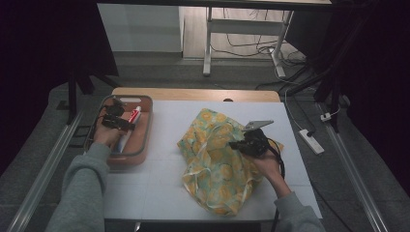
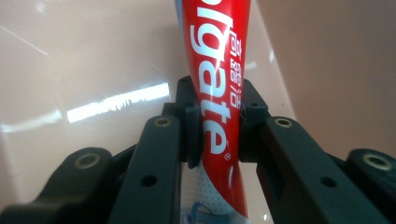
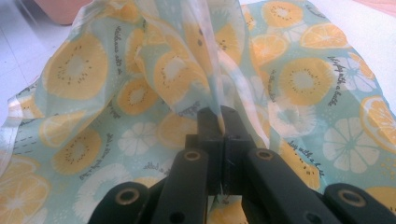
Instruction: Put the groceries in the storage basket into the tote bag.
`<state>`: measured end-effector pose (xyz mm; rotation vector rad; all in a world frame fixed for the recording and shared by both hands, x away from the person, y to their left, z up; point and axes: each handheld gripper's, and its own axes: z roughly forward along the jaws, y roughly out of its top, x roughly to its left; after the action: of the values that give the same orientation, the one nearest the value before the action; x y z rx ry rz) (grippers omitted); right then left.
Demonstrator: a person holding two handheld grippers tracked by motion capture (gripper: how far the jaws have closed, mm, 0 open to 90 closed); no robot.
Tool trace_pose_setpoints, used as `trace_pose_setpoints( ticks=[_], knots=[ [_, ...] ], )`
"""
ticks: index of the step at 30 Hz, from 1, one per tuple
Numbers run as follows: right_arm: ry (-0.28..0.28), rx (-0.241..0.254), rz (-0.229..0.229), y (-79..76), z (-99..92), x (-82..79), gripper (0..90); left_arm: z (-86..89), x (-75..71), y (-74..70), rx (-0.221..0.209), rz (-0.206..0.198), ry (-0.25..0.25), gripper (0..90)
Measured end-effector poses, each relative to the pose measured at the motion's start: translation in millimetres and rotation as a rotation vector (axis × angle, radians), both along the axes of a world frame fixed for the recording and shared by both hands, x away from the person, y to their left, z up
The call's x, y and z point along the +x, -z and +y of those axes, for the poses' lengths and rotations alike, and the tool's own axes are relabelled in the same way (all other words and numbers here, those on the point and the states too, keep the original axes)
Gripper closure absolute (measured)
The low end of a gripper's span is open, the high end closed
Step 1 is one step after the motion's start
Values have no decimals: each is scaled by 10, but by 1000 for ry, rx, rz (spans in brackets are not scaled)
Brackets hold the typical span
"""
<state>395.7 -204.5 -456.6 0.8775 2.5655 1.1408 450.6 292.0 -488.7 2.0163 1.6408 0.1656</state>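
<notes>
**A:** What have you got in your left gripper [image 2: 219, 135]?

**B:** You're clamping a toothpaste tube [image 2: 215, 88]: glossy red plastic with big white lettering, fading to pale blue and white nearer the camera. Your black pads [image 2: 191, 133] press its flat body from both sides, so the jaws are closed on it, with the tube running straight up between them.

**A:** And where does that put the tube on the table?

**B:** From the high view it sits in the tray [image 1: 145, 140], a rounded-corner bin with a salmon-pink wall and a grey rim, at the table's left side. Your left gripper [image 1: 115, 121] is down inside it, and the tube [image 1: 134, 116] shows as a slim red and white strip just beside the jaws. The smooth, shiny pink of the tray lies behind the tube in the left gripper view.

**A:** The other hand?

**B:** Your right gripper [image 3: 219, 128] has its jaws fully together on a thin fold of the bag [image 3: 289, 79], a soft, semi-sheer film printed with yellow citrus slices and white flowers on mint green. It lies crumpled in the middle of the white table [image 1: 159, 183], and your right gripper [image 1: 241, 142] pinches it near its right edge, the film [image 1: 212, 159] rising in loose creases
</notes>
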Motion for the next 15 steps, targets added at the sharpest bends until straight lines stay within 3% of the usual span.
trace_pose_setpoints(
  ticks=[4,8,12,15],
  knots=[
    [-1,1,-9,-9,3,-3,888,71,-157,-263,-73,-129,21,749],
    [1,5,-12,-20,2,-4,888,48,-332,-558,-105,-244,55,750],
    [1,8,-19,-28,5,-9,888,-65,-493,-838,-131,-345,121,750],
    [-1,8,-22,-27,3,-3,888,-204,-586,-1004,-165,-397,184,750]
  ],
)
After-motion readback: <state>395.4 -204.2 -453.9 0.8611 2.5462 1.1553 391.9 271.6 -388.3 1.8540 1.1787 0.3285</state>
